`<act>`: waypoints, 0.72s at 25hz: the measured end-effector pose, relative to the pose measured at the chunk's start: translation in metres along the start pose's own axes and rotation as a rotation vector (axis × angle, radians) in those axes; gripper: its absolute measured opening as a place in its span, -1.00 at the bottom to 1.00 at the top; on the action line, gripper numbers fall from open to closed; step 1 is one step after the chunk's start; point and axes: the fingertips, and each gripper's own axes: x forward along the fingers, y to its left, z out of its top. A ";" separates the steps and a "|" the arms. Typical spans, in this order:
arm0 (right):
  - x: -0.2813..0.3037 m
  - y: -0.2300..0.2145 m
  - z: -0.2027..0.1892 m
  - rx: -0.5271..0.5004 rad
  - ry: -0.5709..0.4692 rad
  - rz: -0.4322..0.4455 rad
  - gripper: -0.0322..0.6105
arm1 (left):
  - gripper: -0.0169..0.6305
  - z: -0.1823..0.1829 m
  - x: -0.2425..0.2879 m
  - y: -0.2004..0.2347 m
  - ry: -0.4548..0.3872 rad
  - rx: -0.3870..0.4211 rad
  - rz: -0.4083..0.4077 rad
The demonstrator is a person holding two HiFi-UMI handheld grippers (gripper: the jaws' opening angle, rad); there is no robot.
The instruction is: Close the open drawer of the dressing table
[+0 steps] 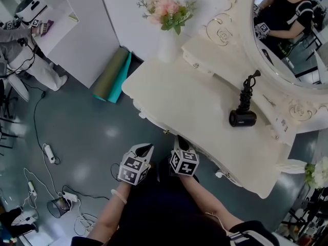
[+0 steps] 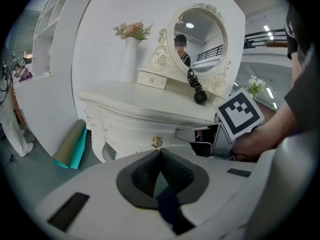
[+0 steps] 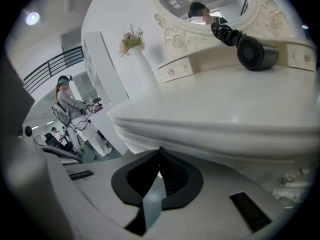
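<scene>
The cream dressing table fills the right half of the head view. Its front drawer carries a small gold knob, and the drawer front looks about level with the table's front; I cannot tell whether a gap is left. My right gripper is shut, its tips up against the table front just under the top's edge. My left gripper is shut on nothing and hangs a little short of the front, to the left of the right one. In the left gripper view the knob sits just past its closed tips.
On the top stand a vase of pink flowers, a black hair dryer and an oval mirror. A rolled green mat leans at the table's left end. Cables and a power strip lie on the floor. A person stands far left.
</scene>
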 end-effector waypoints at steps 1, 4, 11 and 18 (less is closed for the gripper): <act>0.001 -0.001 0.001 -0.003 -0.007 -0.004 -0.82 | -0.89 0.000 0.000 0.000 0.001 0.000 0.002; 0.004 -0.005 0.006 -0.007 -0.033 -0.013 -0.82 | -0.89 0.001 0.000 0.000 0.001 0.002 0.003; 0.007 -0.006 0.008 -0.020 -0.051 -0.017 -0.82 | -0.89 0.002 -0.003 0.007 -0.014 -0.017 0.026; 0.004 0.000 -0.006 -0.009 0.003 -0.002 -0.82 | -0.89 -0.004 -0.010 0.007 -0.002 -0.004 0.003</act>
